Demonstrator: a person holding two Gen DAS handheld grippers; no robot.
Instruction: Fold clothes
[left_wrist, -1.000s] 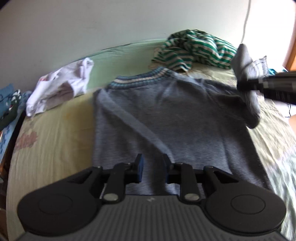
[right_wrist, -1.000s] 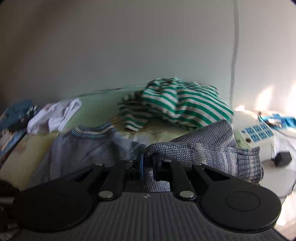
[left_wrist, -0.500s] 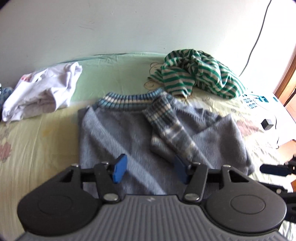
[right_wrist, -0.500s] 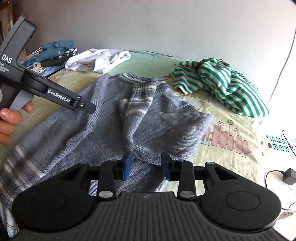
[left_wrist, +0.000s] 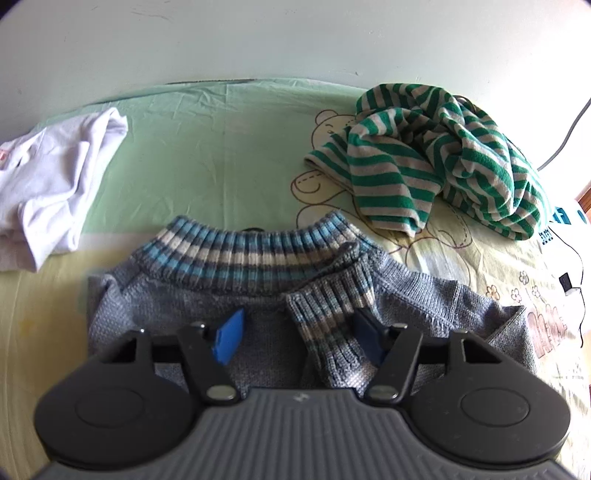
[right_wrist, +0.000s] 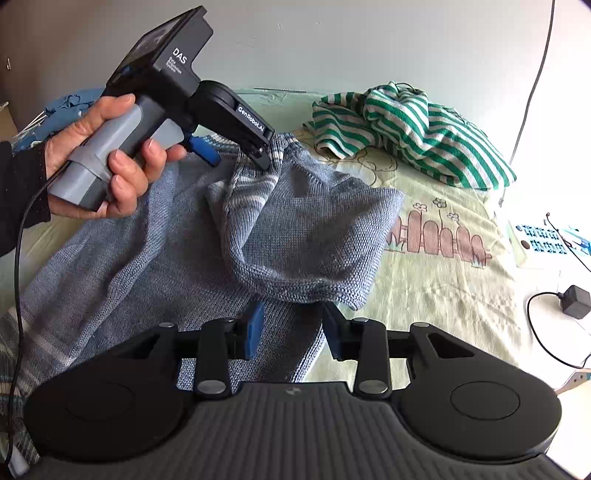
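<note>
A grey-blue knit sweater (left_wrist: 192, 299) with a blue-and-white striped collar (left_wrist: 240, 254) lies flat on the bed. Its right sleeve is folded across the chest, and the striped cuff (left_wrist: 328, 325) lies between my open left gripper's (left_wrist: 299, 336) fingers, just below the collar. In the right wrist view the left gripper (right_wrist: 240, 155) hovers over the sweater (right_wrist: 147, 258) at the cuff. My right gripper (right_wrist: 291, 330) is open and empty over the folded sleeve's lower edge (right_wrist: 306, 291).
A green-striped garment (left_wrist: 436, 158) lies bunched at the far right, and it also shows in the right wrist view (right_wrist: 406, 125). A white shirt (left_wrist: 51, 184) lies at the far left. Cables and a charger (right_wrist: 572, 302) lie beyond the bed's right edge.
The right gripper let go of the sleeve, which now lies folded across the chest, and drew back. The left gripper opened and moved up to the collar, over the cuff.
</note>
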